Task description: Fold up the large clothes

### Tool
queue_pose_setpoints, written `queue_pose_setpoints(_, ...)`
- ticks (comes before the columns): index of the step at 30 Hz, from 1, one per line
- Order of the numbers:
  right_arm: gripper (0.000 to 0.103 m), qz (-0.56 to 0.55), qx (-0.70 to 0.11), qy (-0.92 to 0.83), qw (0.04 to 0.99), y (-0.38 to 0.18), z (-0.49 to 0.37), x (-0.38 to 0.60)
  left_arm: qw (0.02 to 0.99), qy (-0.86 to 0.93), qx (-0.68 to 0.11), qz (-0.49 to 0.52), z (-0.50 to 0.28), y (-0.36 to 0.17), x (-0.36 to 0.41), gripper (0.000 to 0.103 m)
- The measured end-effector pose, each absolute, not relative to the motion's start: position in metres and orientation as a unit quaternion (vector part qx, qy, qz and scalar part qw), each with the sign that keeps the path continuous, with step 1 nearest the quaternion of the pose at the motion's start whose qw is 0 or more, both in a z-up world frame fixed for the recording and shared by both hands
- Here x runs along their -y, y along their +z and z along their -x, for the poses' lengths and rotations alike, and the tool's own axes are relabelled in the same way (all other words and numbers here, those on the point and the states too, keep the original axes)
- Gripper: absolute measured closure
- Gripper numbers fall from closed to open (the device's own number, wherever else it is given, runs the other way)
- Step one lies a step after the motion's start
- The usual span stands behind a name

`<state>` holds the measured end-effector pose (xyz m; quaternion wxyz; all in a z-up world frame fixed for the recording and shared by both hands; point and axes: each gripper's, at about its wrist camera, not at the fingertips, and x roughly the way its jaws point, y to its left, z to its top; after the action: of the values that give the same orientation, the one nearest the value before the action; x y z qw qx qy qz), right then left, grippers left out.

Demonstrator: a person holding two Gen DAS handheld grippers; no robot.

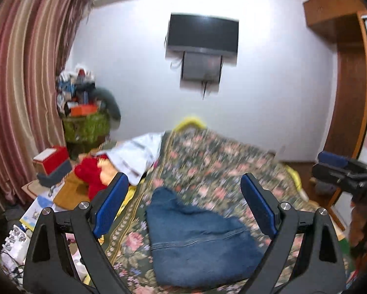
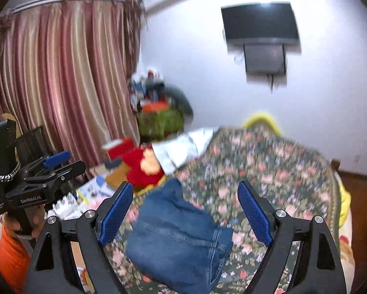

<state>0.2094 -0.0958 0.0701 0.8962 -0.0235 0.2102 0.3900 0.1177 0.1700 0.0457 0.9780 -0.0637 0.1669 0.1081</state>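
Bright even indoor light; heavy motion blur throughout; fisheye bending, dark vignette at corners.

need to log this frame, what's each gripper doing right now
left gripper: open, holding nothing, above the folded jeans.
right gripper: open, holding nothing, above the same jeans.

The left gripper (image 1: pixel 183 205), black-framed with blue rubber pads (image 1: pixel 110 205), hangs with its jaws spread wide and nothing between them. Below lies a folded bundle of blue denim jeans (image 1: pixel 195 240) on the dark floral bedspread (image 1: pixel 208 161). The right gripper (image 1: pixel 340 169) pokes in from the right edge, seen side-on, well apart. A white striped cloth (image 1: pixel 134 156) and a red plush toy (image 1: pixel 90 171) sit off the spread's left edge. The frame is blurred.
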Motion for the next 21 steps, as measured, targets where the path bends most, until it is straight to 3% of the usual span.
queue_pose_setpoints(7,0.017,-0.012,-0.141,0.36,0.922,0.087,-0.131,0.129,0.986,0.121,-0.1,0.058,-0.059,0.061,-0.129,0.009)
queue_pose_setpoints(13,0.016,-0.018,-0.138,0.34,0.93,0.083,-0.095,0.141,0.987,0.13,-0.08,0.042,-0.029,0.06,-0.102,0.009)
queue_pose_setpoints(17,0.005,-0.019,-0.14,0.319,0.937,0.08,-0.083,0.146,0.988,0.126,-0.082,0.04,-0.022,0.055,-0.09,0.009)
queue_pose_setpoints(21,0.002,-0.008,-0.137,0.304,0.943,0.077,-0.078,0.145,0.987,0.121,-0.092,0.046,-0.021,0.051,-0.087,0.008)
